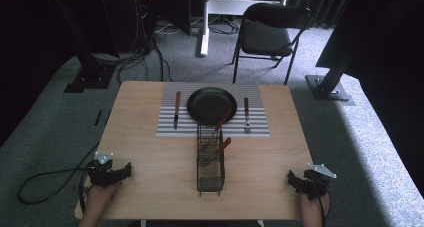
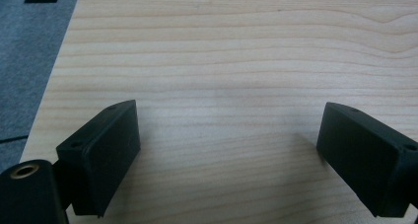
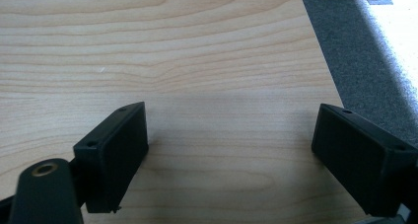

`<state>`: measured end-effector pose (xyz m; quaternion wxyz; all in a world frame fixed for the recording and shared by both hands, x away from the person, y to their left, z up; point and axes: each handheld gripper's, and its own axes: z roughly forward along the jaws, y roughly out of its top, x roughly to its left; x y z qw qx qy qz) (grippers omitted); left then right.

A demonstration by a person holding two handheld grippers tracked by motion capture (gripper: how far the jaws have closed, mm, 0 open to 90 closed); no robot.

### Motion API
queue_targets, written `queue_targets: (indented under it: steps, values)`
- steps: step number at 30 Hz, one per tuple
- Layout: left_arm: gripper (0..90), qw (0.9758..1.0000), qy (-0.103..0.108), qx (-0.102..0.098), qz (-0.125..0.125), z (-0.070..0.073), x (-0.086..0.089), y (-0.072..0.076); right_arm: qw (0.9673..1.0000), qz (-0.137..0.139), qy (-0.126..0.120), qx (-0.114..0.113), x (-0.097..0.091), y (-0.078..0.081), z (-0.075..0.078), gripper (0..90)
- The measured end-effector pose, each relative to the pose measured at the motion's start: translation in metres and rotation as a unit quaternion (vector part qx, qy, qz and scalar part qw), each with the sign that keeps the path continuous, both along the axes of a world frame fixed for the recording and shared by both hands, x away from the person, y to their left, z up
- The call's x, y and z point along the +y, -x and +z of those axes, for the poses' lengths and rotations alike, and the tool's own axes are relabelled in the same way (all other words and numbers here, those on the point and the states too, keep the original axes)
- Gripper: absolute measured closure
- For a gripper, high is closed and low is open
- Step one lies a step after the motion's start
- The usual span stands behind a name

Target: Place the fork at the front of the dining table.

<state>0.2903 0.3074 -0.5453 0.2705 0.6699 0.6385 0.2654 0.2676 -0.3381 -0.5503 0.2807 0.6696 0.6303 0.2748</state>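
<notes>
My left gripper (image 2: 226,150), right gripper (image 3: 229,152) wide open, empty. Risk: careless reach tips basket (image 1: 210,159), spilling utensils.

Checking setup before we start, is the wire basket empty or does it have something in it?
Not empty: the wire basket holds two wooden-handled utensils leaning out toward the plate.

Bare light wooden tabletop (image 1: 150,162) is lying open ahead of both near corners. A black wire basket (image 1: 210,162) is blocking the centre lane, brown-handled utensils (image 1: 221,147) sticking up from it. Beyond it, a grey striped placemat (image 1: 167,127) carrying a black round plate (image 1: 211,104) is occupying the far middle.
</notes>
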Motion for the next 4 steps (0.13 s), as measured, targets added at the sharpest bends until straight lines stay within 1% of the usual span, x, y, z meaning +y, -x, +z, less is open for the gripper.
queue_targets:
  steps: [3, 4]
  values:
    - [9.2, 1.0, 0.001, 0.0, 0.001, 0.0, -0.0001, 0.0002, 1.0, 0.0, 0.0, 0.0, -0.0001, -0.0001, 0.0001, 13.3]
    - [9.2, 1.0, 0.0, 0.0, 0.005, 0.0001, -0.0008, 0.0006, 1.0, 0.001, 0.0, 0.0, -0.0002, -0.0002, 0.0001, 13.3]
